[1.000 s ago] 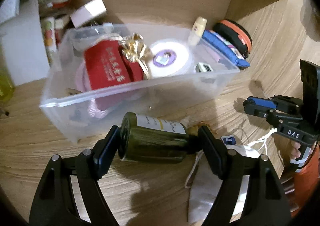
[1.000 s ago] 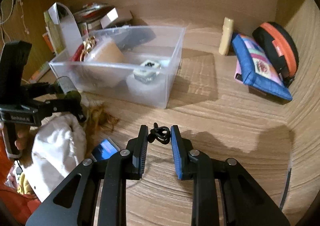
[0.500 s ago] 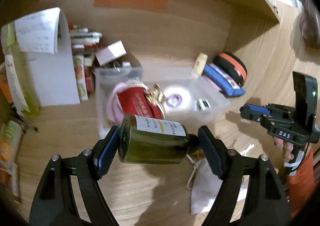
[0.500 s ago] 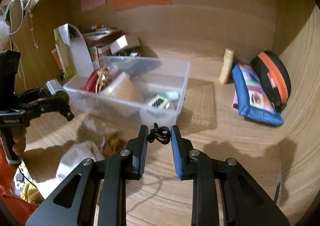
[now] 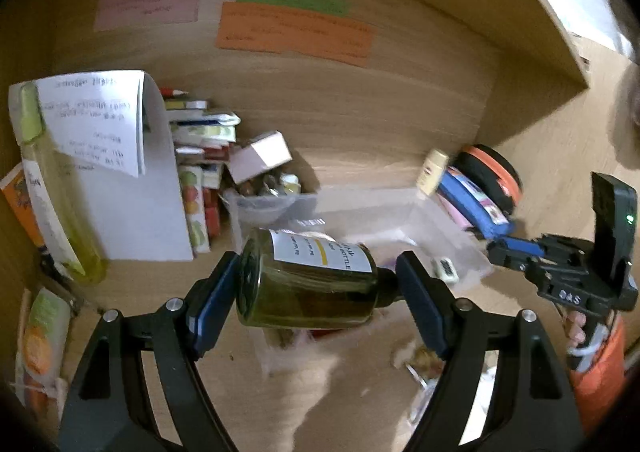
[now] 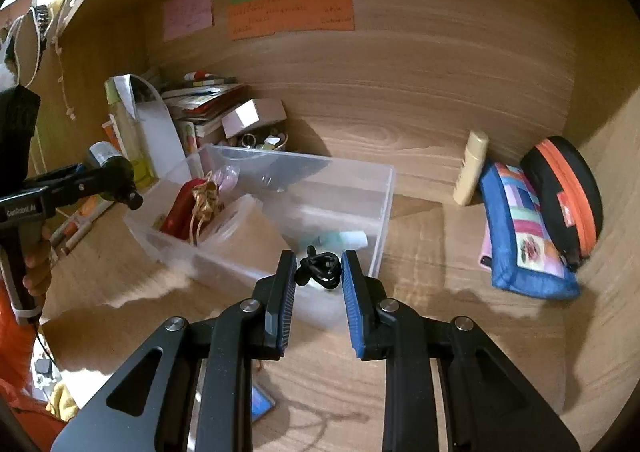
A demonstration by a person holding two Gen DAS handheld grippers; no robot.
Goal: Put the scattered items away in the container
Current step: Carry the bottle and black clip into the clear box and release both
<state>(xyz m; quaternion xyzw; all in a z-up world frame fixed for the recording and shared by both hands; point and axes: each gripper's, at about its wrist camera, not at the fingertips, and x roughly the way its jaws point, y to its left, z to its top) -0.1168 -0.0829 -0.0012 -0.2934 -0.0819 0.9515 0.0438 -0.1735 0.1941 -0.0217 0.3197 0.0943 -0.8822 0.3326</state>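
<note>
My left gripper (image 5: 316,284) is shut on a dark green glass bottle (image 5: 308,284) with a white label, held on its side in the air in front of the clear plastic container (image 5: 448,228). In the right wrist view the bottle (image 6: 112,172) hangs left of the container (image 6: 376,212). My right gripper (image 6: 319,272) is shut on a small black coiled cord (image 6: 320,268), raised near the container's front right corner. The container holds a red pouch (image 6: 180,208), a gold bow and other items.
A blue patchwork pouch (image 6: 524,228), a black and orange case (image 6: 568,192) and a cream tube (image 6: 472,168) lie right of the container. Books and a white box (image 6: 252,116) stand behind it. A white cloth and a small blue card (image 6: 262,402) lie on the desk in front.
Both grippers have risen from the desk with their loads. The bottle moved up from the desk beside the container's front wall. The right gripper moved towards the container.
</note>
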